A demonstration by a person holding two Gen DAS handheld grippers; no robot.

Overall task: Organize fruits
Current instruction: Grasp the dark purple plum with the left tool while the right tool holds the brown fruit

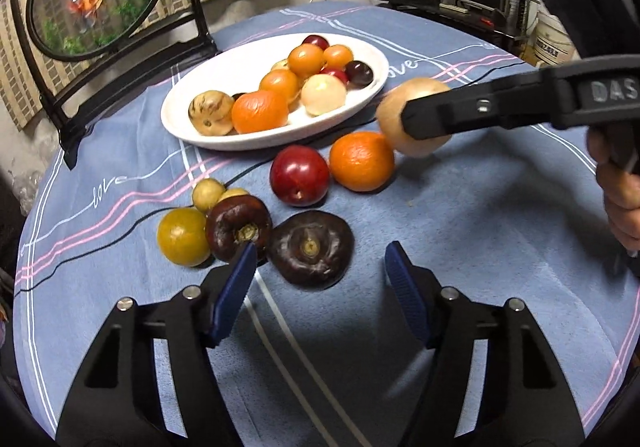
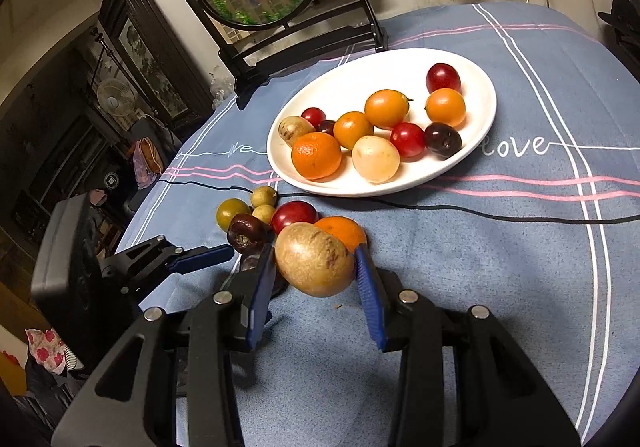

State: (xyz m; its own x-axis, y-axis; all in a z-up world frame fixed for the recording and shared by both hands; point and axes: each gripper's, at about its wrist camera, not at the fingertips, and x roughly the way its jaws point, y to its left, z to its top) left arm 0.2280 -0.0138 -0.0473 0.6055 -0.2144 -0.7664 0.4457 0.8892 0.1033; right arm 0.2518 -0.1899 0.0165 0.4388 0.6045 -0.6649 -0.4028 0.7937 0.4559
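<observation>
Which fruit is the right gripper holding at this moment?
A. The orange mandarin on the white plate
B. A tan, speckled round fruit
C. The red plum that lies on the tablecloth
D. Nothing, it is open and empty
B. In the right wrist view the right gripper has its blue pads pressed on both sides of the tan speckled fruit, lifted off the tablecloth; the left wrist view shows the same fruit clamped.

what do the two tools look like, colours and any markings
Both match: the left tool and the right tool have matte black angular plastic arms, ribbed blue finger pads and silver rivets. The right tool's side bears raised letters "DAS". A bare hand grips it.
</observation>
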